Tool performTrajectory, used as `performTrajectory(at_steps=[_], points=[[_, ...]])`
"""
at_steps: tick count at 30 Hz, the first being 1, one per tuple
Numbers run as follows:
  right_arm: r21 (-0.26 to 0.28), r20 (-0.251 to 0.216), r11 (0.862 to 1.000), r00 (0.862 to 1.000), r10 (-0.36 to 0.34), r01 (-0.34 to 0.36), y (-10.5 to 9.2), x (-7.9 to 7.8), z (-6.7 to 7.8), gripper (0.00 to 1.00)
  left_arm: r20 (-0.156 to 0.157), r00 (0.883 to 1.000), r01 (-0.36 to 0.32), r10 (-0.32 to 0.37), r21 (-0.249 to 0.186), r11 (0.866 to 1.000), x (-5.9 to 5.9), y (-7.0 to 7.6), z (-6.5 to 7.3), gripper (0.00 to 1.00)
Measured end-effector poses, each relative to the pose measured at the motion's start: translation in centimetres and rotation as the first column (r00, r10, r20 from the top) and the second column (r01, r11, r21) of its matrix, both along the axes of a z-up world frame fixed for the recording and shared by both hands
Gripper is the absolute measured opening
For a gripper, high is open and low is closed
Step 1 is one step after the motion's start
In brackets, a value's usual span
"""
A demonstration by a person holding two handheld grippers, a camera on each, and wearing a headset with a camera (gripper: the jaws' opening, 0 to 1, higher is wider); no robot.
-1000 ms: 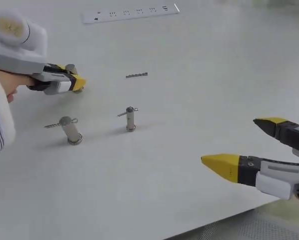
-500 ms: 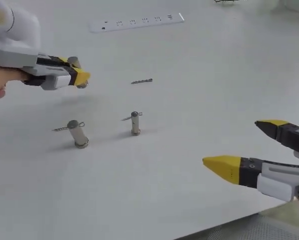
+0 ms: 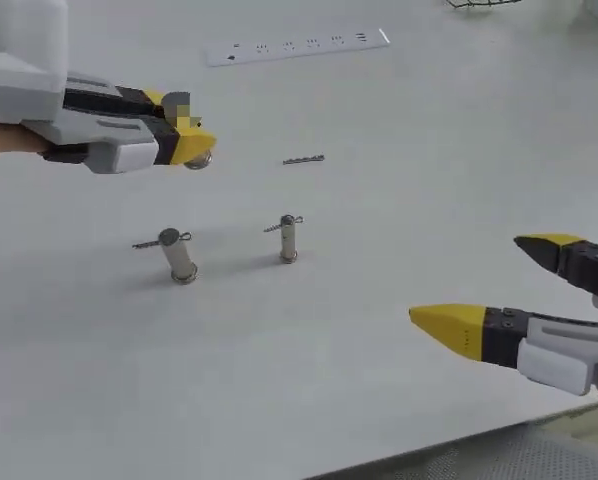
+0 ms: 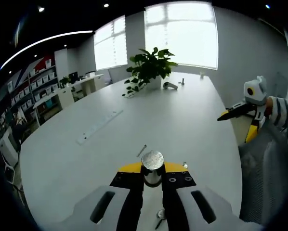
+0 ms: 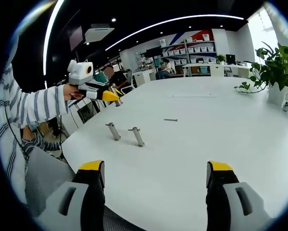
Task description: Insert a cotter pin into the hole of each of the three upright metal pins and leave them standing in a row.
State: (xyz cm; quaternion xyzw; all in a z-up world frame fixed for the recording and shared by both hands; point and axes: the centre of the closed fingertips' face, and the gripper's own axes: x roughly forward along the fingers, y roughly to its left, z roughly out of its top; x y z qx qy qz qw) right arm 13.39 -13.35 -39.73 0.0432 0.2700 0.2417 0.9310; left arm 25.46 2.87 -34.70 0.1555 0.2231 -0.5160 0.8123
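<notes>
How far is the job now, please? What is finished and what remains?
Done: the left standing pin and the right standing pin each carry a cotter pin. In hand: the left gripper is shut on the third pin, held above the table. Left: the loose cotter pin must go into it, and it must stand in the row. The right gripper is open, empty.

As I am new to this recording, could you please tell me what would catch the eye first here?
The left gripper stands out at the upper left of the head view, shut on a metal pin. Nearer the person, two more pins stand on the white table, each with a cotter pin through its head. One loose cotter pin lies beyond them.
</notes>
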Motion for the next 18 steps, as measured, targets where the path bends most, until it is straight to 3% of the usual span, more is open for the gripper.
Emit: performTrajectory(at_steps=[3,5,6,9,14,18], points=[[0.002,0.0,1.0,1.0,0.007,-0.007,0.2,-0.1,-0.1,0.85,0.005,1.0,0.01,-0.01,-0.006,1.0,-1.8,-0.6,-0.3,0.1],[0.008,0.001,1.0,1.0,0.011,-0.011,0.3,-0.1,-0.1,0.85,0.004,1.0,0.019,-0.019,-0.001,1.0,-2.2,-0.8,-0.8,0.1],[0.014,0.003,1.0,1.0,0.013,-0.013,0.4,-0.1,0.0,0.85,0.002,1.0,0.022,-0.022,0.001,1.0,-1.8,-0.8,-1.2,0.1],[0.027,0.007,0.999,1.0,0.023,-0.023,0.6,-0.1,0.1,0.86,-0.005,0.999,0.046,-0.046,0.002,0.999,-3.6,-1.5,-2.5,0.09],[0.033,0.005,0.999,1.0,0.023,-0.023,0.5,-0.2,0.3,0.86,-0.056,0.997,0.055,-0.056,-0.019,0.998,-6.3,-2.8,-4.9,0.1],[0.03,-0.003,0.999,1.0,0.028,-0.028,0.6,-0.5,0.0,0.85,-0.063,0.997,0.051,-0.051,0.002,0.999,-7.8,-3.4,-6.6,0.1]])
